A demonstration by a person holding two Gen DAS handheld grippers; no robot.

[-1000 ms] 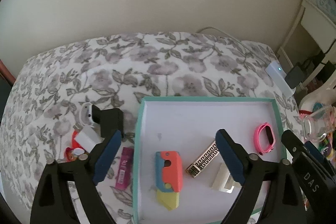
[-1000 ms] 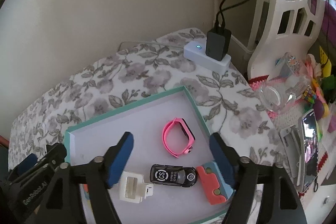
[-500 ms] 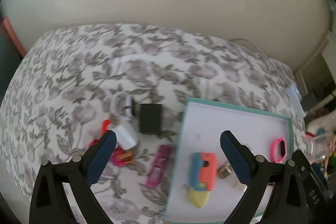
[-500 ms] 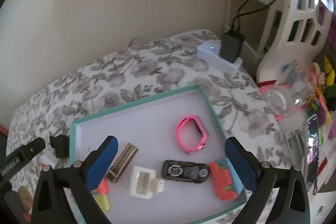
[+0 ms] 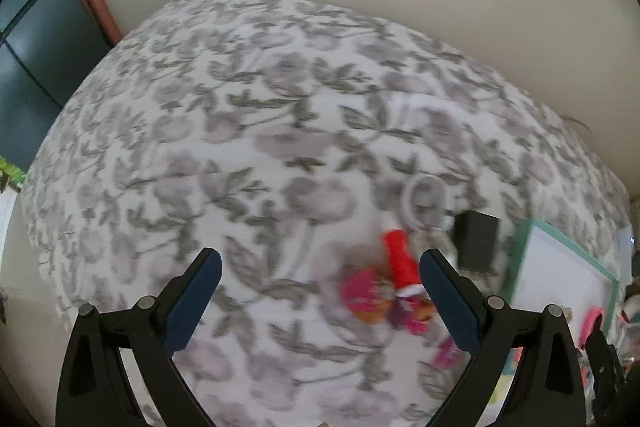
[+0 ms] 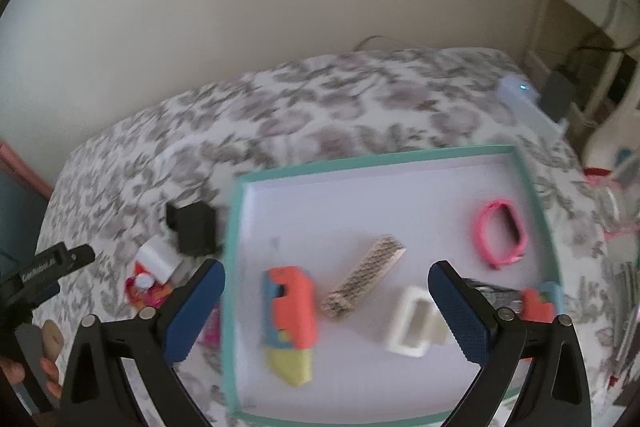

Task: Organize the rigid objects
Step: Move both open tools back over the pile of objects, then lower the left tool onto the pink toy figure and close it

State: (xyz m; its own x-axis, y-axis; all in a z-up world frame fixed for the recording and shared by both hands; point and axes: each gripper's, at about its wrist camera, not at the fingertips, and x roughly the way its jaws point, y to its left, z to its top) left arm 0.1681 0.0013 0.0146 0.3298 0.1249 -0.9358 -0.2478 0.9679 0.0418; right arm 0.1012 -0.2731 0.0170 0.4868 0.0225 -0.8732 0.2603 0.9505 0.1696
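Loose pieces still outside the tray (image 6: 234, 267) are the matter in hand: a black block (image 5: 476, 241), a white ring-shaped item (image 5: 426, 202), a red cylinder (image 5: 400, 263) and a blurred pink and orange cluster (image 5: 370, 297) lie together on the floral bedspread (image 5: 240, 131), just off the tray's left wall.

From the left hand-held gripper (image 5: 320, 301) this group sits at about one to two o'clock, partly behind its right finger; the red cylinder's long axis runs roughly from eleven to five o'clock. That gripper is spread wide and holds nothing. In my judgement it is the nearer one and needs only a short swing toward two o'clock to straddle the cylinder across its narrow side.

The right hand-held gripper (image 6: 326, 311) is also spread wide and empty, hovering over the tray. Inside the tray lie an orange, blue and yellow toy (image 6: 290, 319), a patterned bar (image 6: 362, 277) angled from seven to one o'clock, a white frame (image 6: 412, 323), a pink band (image 6: 500, 233), and a dark item (image 6: 494, 295) beside a second orange and blue piece (image 6: 540, 301) at three o'clock.

Readable writing is scarce: the other gripper's body, seen at nine o'clock in the right wrist view, carries white lettering that looks like "GenRobot.AI", though blur makes it uncertain. No other label is legible.
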